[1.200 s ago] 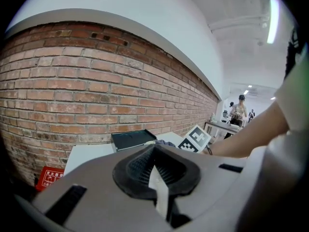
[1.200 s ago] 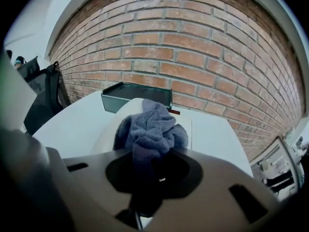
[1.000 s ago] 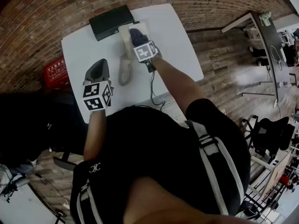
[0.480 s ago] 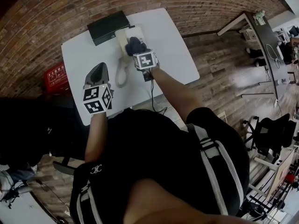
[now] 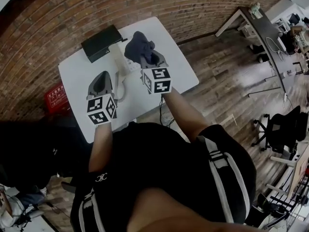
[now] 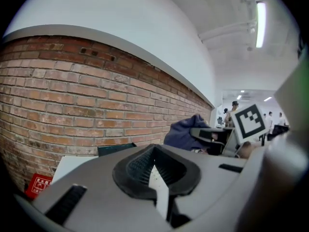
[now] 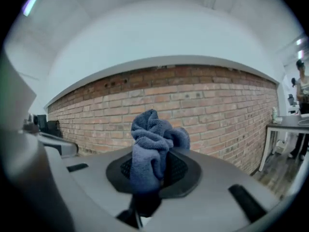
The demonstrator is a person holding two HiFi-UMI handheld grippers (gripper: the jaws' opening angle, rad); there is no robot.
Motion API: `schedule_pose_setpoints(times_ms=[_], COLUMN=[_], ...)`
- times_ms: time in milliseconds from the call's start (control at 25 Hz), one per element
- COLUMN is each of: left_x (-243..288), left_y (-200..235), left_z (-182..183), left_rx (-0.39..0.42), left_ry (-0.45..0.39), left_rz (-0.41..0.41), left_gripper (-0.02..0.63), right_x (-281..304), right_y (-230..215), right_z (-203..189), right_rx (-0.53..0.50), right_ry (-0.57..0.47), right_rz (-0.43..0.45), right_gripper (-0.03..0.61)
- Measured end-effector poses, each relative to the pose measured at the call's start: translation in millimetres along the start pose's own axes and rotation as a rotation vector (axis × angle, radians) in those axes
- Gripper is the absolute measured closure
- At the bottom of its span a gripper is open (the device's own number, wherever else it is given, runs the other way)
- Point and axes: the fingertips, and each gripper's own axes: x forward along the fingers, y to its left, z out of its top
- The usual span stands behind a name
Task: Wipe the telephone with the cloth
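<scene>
A cream telephone lies on the white table, its handset stretching toward the near edge. My right gripper is held up above the phone's right side, shut on a bunched dark blue cloth. In the right gripper view the cloth stands up out of the gripper, against the brick wall. My left gripper hovers left of the handset, shut and holding nothing. From the left gripper I see the cloth off to the right.
A flat black box sits at the table's far edge behind the phone, and shows as the black box in the left gripper view. A red crate stands on the floor left of the table. Wooden floor, desks and chairs lie to the right.
The right gripper has lifted off the telephone with the cloth and risen toward me. The left gripper has stayed about where it was. The head view has shifted.
</scene>
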Motion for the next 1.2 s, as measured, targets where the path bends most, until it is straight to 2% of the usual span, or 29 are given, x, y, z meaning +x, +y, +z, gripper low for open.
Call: schedule_pose_setpoints(times_ms=[160,280,680,1200], left_x=[10.3,17.1,31.8,30.2], left_y=[-19.3,-33.5,-67.0,-90.6], left_z=[14.3,19.3,24.2,25.2], left_rx=[0.020,0.033,0.051,0.064], left_ry=[-0.026,-0.030,-0.025,-0.026], left_rz=[-0.041,-0.073,-0.161,-0.196], left_gripper=[0.620,0.620,0.620,0.620], right_x=[-41.4,-65.5,-88.6,-106.8], right_y=[-16.4,-20.4,-47.0,-53.7], right_z=[54.7,59.3,48.0,43.7], right_rx=[-0.048,-0.052,-0.017,-0.016], right_ry=[-0.164,-0.216,-0.198,-0.186], right_rz=[-0.074,-0.115,-0.188,-0.188], right_gripper=[0.534,0.534,0.532,0.532])
